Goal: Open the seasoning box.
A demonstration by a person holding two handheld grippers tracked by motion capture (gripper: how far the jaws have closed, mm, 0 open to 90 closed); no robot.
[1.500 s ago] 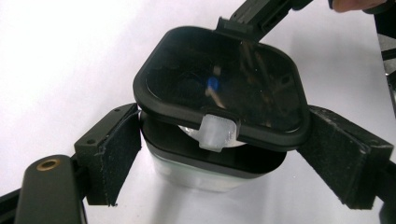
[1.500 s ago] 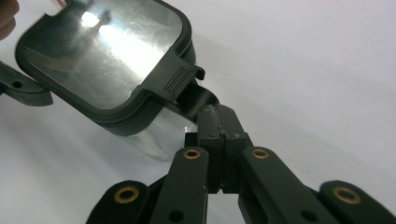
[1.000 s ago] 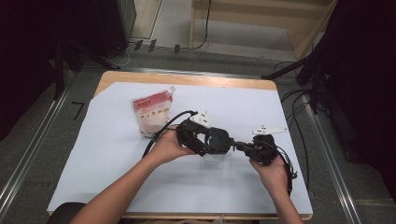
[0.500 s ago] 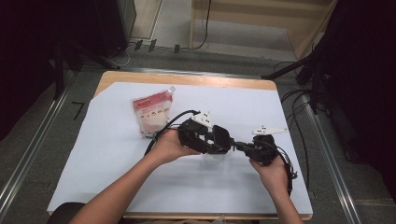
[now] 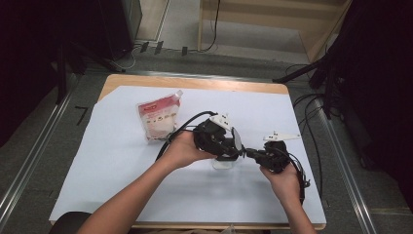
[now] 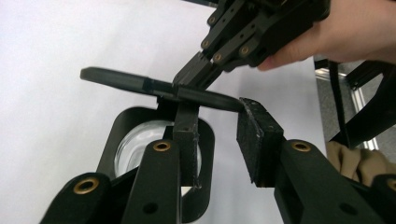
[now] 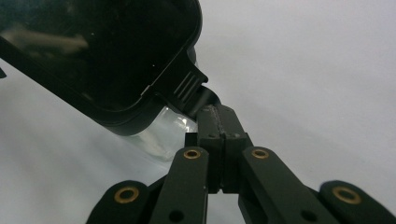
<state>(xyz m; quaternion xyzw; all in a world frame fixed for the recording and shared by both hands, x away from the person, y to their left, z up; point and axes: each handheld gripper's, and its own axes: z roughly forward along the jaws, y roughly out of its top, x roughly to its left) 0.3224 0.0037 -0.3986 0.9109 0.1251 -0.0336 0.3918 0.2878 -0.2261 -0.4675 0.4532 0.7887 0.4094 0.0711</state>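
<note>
Lid [image 7: 93,56] removal from the one glass container [image 5: 225,163], just 5 o'clock of the table's [image 5: 292,195] centre, seems under way. The right claw [image 7: 219,116] is clamped on its tab. The left claw [image 6: 217,135], jaws just closing but apart, meets its edge. Next, I judge: grip, lift clear. One pouch [image 5: 158,119] lies at 10 o'clock.
</note>
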